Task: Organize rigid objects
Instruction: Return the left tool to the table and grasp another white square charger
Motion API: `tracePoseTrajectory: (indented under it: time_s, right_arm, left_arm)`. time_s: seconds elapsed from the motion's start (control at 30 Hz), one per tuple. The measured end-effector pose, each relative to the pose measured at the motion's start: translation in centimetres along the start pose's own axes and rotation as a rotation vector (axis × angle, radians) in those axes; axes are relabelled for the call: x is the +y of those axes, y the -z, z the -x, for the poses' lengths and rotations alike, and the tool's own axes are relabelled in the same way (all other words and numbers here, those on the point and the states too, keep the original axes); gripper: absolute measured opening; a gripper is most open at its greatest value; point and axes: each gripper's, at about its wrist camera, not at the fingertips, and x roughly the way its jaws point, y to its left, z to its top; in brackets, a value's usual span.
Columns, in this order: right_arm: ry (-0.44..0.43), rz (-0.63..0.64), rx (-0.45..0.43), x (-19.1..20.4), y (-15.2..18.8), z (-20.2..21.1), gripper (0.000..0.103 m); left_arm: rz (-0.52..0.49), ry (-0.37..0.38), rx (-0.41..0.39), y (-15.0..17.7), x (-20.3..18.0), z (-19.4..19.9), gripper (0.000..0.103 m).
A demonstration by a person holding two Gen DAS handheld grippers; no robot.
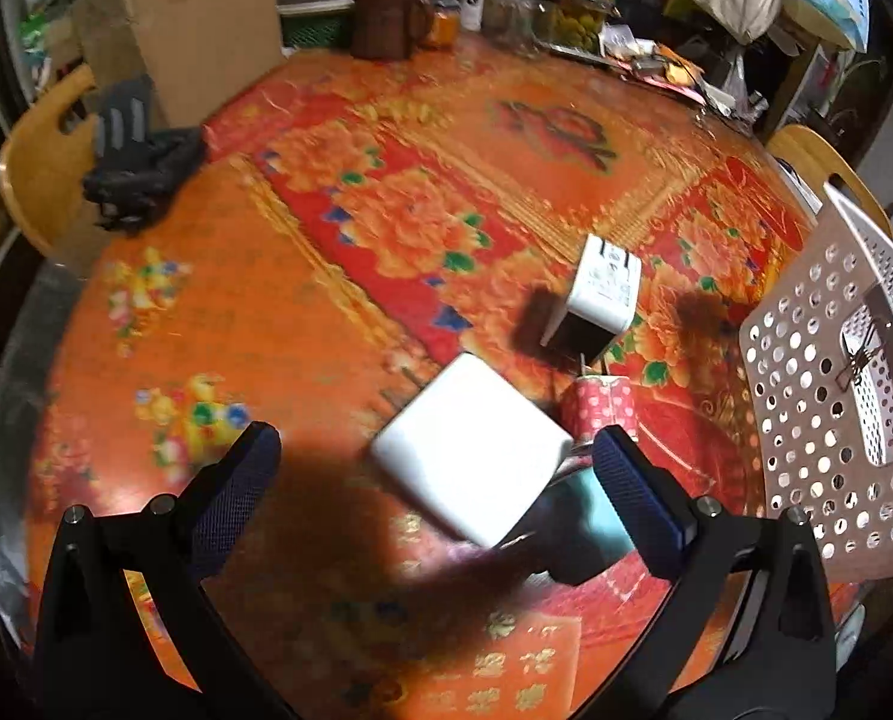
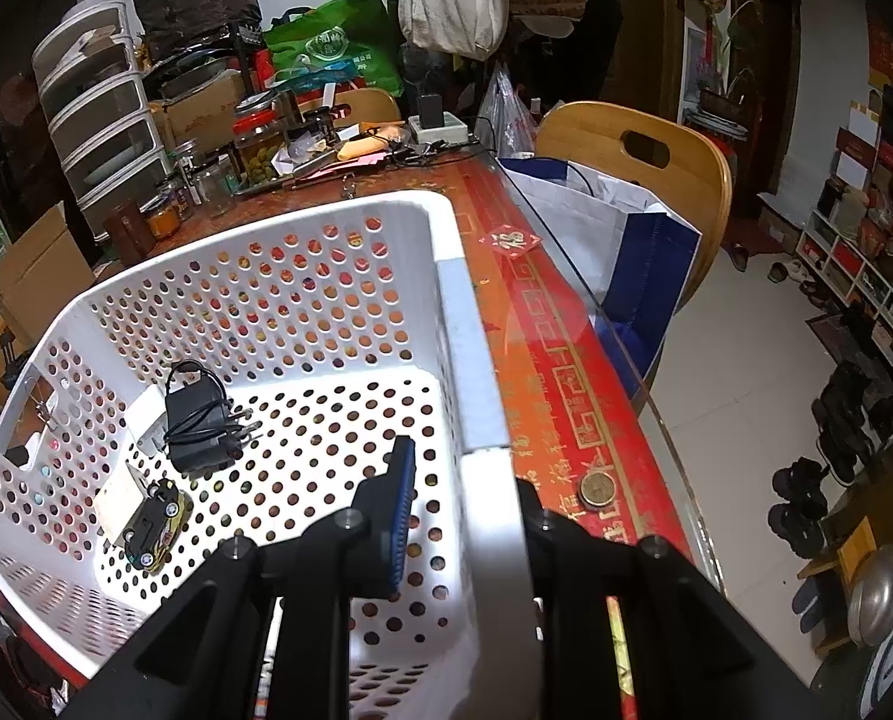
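Note:
In the left wrist view my left gripper [image 1: 437, 468] is open above the red floral table [image 1: 338, 228]. A white square box [image 1: 476, 450] lies between its fingers, over a teal object [image 1: 578, 531] by the right finger. A white charger block [image 1: 599, 300] and a pink dotted object [image 1: 605, 405] lie beyond. The white perforated basket [image 1: 818, 396] stands at the right. In the right wrist view my right gripper [image 2: 464, 480] is shut on the basket's near wall [image 2: 476, 396]. Inside lie a black adapter [image 2: 197, 423], a white box [image 2: 119, 501] and a toy car [image 2: 152, 525].
Jars [image 1: 572, 6], a brown jug [image 1: 386, 18] and a cardboard box [image 1: 200, 30] crowd the table's far side. A black cloth [image 1: 140, 174] lies at the left edge. Wooden chairs [image 2: 644, 180] stand around. A coin [image 2: 596, 489] lies near the table's glass edge.

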Motion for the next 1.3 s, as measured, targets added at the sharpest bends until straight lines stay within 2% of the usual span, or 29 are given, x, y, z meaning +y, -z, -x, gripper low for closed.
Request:
tracePoseTrajectory:
  time_s: [0.07, 0.23, 0.43, 0.67, 0.73, 0.77, 0.8, 0.9, 1.17, 1.3]
  right_arm:
    - [0.005, 0.0, 0.002, 0.0, 0.0, 0.0, 0.02]
    - [0.011, 0.004, 0.005, 0.0, 0.0, 0.0, 0.02]
    - [0.013, 0.006, 0.008, 0.0, -0.1, 0.0, 0.02]
    - [0.012, 0.005, 0.008, 0.0, -0.1, 0.0, 0.02]
    - [0.013, 0.005, 0.008, 0.0, -0.1, 0.0, 0.02]
    - [0.012, 0.005, 0.009, 0.0, -0.1, 0.0, 0.02]
    - [0.012, 0.005, 0.008, 0.0, -0.1, 0.0, 0.02]
    - [0.01, 0.005, 0.006, 0.0, -0.1, 0.0, 0.02]
    - [0.012, 0.012, 0.004, 0.1, 0.0, -0.1, 0.02]
    - [0.009, 0.011, -0.001, 0.1, 0.0, 0.0, 0.02]
  left_arm:
    - [-0.001, -0.001, 0.025, 0.0, -0.3, -1.2, 0.103]
    - [0.053, 0.04, 0.023, -0.2, 0.1, -2.7, 0.103]
    - [0.077, 0.026, 0.025, 0.1, 1.0, -3.3, 0.103]
    - [0.046, -0.029, 0.005, 0.2, 0.0, -3.9, 0.103]
    - [0.029, -0.064, -0.015, 0.3, -0.5, -3.8, 0.091]
    - [0.004, -0.077, -0.035, 0.4, -1.1, -3.5, 0.073]
    - [-0.006, -0.1, -0.041, 0.5, -1.4, -3.2, 0.073]
    - [0.002, -0.089, -0.064, 0.8, -1.6, -2.7, 0.073]
    - [-0.011, -0.214, -0.218, 1.0, -1.7, 1.4, 0.073]
    - [-0.002, -0.225, -0.24, 0.6, -1.6, 3.0, 0.073]
